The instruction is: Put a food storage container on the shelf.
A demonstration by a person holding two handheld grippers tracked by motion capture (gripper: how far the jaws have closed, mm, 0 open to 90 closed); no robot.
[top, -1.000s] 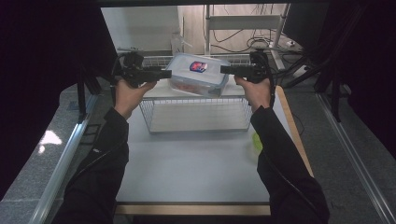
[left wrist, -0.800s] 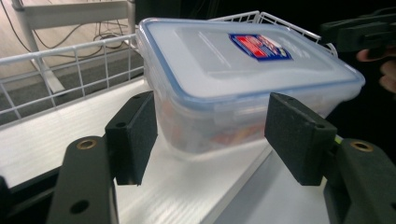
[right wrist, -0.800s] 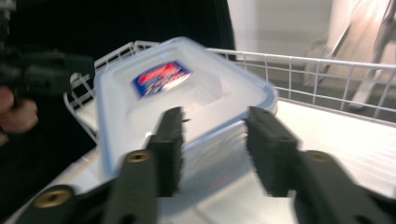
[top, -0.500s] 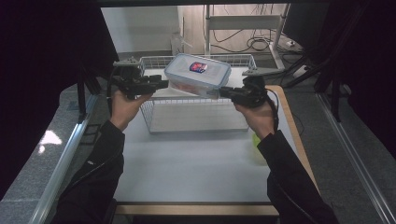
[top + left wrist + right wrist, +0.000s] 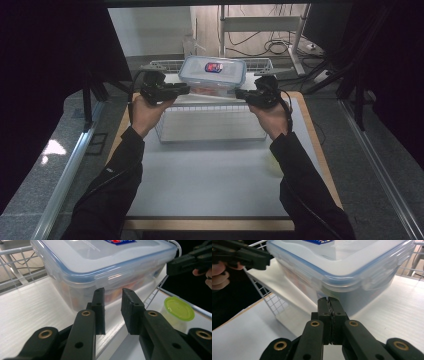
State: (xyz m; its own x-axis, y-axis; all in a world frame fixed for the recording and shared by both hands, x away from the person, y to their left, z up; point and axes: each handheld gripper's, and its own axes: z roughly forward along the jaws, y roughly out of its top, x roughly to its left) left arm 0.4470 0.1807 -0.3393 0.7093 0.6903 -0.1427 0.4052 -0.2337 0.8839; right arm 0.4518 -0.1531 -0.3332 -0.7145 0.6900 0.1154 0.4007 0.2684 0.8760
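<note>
A clear lidded container (image 5: 212, 75) with a blue seal and a red-and-blue label rests on a white panel at the far part of a white wire basket (image 5: 210, 125). My left gripper (image 5: 186, 89) points at its left end from just short of it. In the left gripper view the container (image 5: 100, 262) is ahead of the left gripper (image 5: 113, 293); its jaws have just been closing, a narrow gap stays and nothing is between them. My right gripper (image 5: 238, 93) points at the container's right end. In the right gripper view the right gripper (image 5: 328, 299) is shut and empty below the container (image 5: 342, 262).
A small cup with a yellow-green lid (image 5: 178, 308) stands on the grey table (image 5: 200, 185) right of the basket, beside my right forearm. Metal rails run along both sides of the table. Cables and a shelf frame lie beyond the far edge.
Both hands have come down a little and in toward the container's ends. The jaws of both grippers have narrowed, the right pair fully together. The container has stayed in place.
</note>
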